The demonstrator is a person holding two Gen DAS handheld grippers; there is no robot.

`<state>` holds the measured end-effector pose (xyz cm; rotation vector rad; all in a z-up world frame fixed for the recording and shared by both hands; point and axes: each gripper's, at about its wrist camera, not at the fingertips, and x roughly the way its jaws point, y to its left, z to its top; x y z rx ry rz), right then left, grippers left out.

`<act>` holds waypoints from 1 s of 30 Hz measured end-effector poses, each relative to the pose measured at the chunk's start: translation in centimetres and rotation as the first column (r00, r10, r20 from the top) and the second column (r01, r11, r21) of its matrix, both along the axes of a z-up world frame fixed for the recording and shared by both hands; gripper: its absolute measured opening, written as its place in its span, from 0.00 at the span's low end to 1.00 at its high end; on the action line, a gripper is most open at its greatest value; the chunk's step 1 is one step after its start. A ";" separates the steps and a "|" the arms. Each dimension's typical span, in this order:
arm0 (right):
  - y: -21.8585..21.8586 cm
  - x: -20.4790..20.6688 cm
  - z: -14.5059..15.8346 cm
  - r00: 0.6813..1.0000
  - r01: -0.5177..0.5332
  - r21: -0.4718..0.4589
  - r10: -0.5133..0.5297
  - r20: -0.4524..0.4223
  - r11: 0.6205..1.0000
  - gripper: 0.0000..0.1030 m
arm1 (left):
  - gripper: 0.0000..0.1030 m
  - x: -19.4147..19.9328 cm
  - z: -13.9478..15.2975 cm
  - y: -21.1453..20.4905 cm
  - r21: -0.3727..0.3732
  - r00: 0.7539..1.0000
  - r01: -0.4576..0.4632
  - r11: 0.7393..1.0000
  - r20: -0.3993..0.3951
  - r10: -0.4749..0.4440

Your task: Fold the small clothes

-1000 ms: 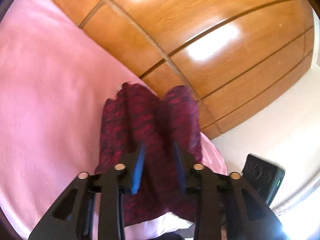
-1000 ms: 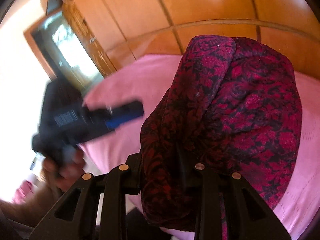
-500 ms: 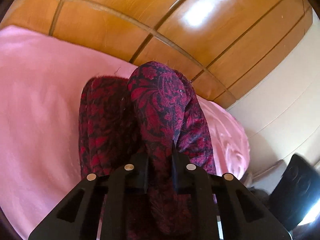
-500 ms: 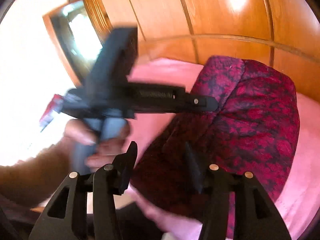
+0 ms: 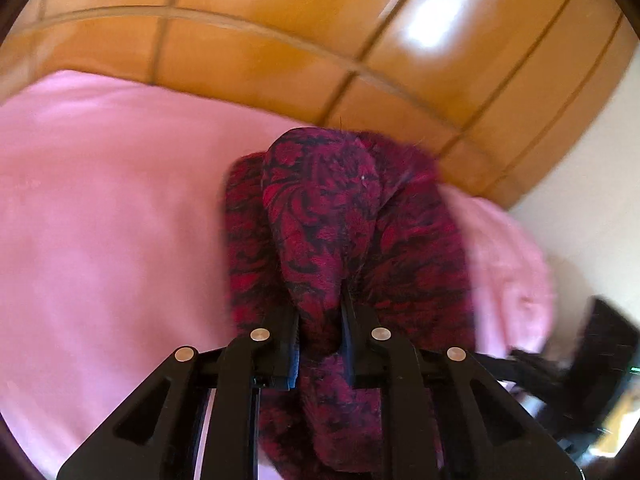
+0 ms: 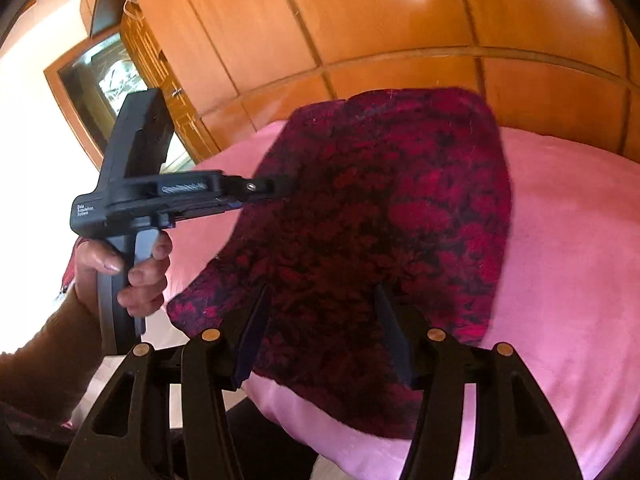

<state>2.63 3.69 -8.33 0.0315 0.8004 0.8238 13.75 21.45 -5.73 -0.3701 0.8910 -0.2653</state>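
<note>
A small dark red and black patterned garment (image 5: 336, 216) lies partly on the pink sheet (image 5: 100, 208). My left gripper (image 5: 320, 308) is shut on a bunched fold of it and lifts that part. In the right wrist view the garment (image 6: 384, 216) spreads over the sheet (image 6: 568, 264), and the left gripper (image 6: 276, 188) pinches its left edge, held by a hand (image 6: 140, 272). My right gripper (image 6: 320, 300) is open, its fingers wide apart above the garment's near edge, holding nothing.
A glossy wooden headboard or wardrobe wall (image 5: 320, 40) runs behind the bed. A wooden cabinet with a glass door (image 6: 112, 80) stands at the left. The right gripper's black body (image 5: 592, 360) shows at the right, beyond the bed's edge (image 6: 360, 436).
My right gripper let go of the garment and opened wide. My left gripper closed on a fold of the garment and lifted it. The cloth now lies flatter on the sheet.
</note>
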 end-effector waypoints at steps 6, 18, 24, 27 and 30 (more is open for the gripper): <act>1.3 1.3 -1.0 1.000 -0.012 -0.050 0.012 -0.002 0.999 0.53 | 0.19 -0.7 -1.9 -0.2 0.035 0.997 -0.074 0.997 -0.009 0.075; -1.6 11.3 5.4 0.987 0.141 0.042 -0.138 -0.077 0.989 0.55 | 0.19 -3.2 -0.1 -2.4 0.162 0.993 -0.093 0.982 0.091 0.079; 2.8 16.4 3.5 0.985 0.159 -0.095 -0.165 -0.052 0.983 0.58 | 0.19 -3.5 -0.2 -2.9 0.205 0.989 -0.113 0.972 0.115 0.090; 3.7 16.8 2.0 0.987 0.143 -0.166 -0.152 -0.045 0.976 0.63 | 0.19 -3.5 -0.4 -3.1 0.217 0.988 -0.121 0.969 0.124 0.096; 4.6 16.2 1.3 0.989 0.130 -0.220 -0.141 -0.035 0.967 0.68 | 0.18 -3.3 -0.7 -3.0 0.210 0.987 -0.126 0.970 0.121 0.102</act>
